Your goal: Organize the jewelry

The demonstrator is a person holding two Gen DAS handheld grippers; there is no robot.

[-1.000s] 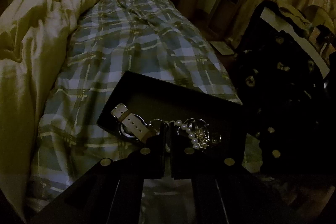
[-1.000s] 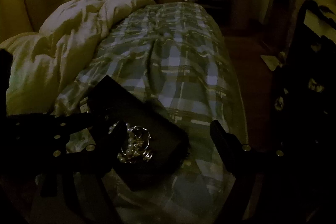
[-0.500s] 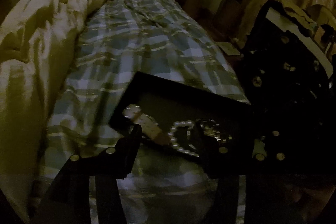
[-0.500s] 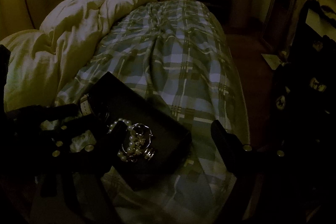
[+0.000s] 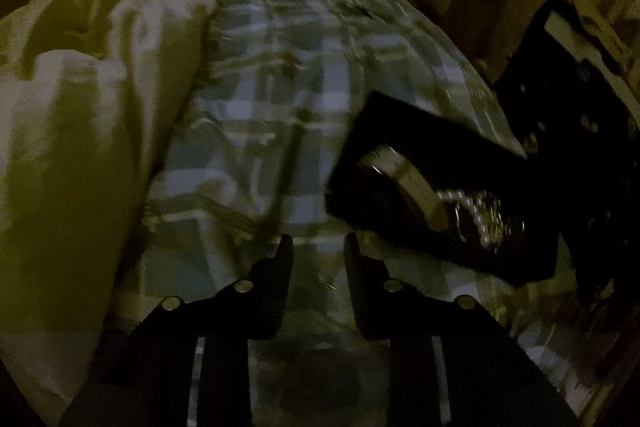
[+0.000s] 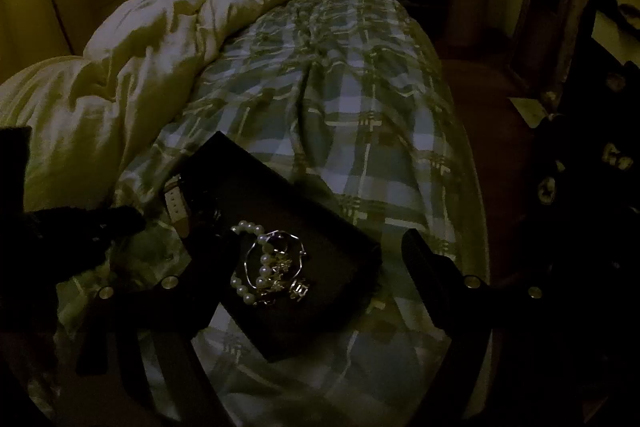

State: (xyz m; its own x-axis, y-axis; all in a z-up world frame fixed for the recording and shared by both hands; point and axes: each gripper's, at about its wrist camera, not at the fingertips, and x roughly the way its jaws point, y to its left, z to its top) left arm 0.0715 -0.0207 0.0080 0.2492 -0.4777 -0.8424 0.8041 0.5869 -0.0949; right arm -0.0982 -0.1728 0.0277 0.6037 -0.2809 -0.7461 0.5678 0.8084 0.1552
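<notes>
I see a dark tray (image 6: pixel 320 251) lying on the plaid bed (image 6: pixel 360 115), near its foot. In it, pearls (image 6: pixel 256 267) sit tangled with a thin chain (image 6: pixel 288 247) and small metal pieces, while a pale watch (image 6: pixel 176 205) hangs half over the tray's left edge. My left gripper (image 5: pixel 318 247) hovers beside the tray, fingers slightly parted, holding nothing. My right gripper (image 6: pixel 308 267) spreads wide and empty above the heap. I judge sorting barely begun (nothing is separated yet).
</notes>
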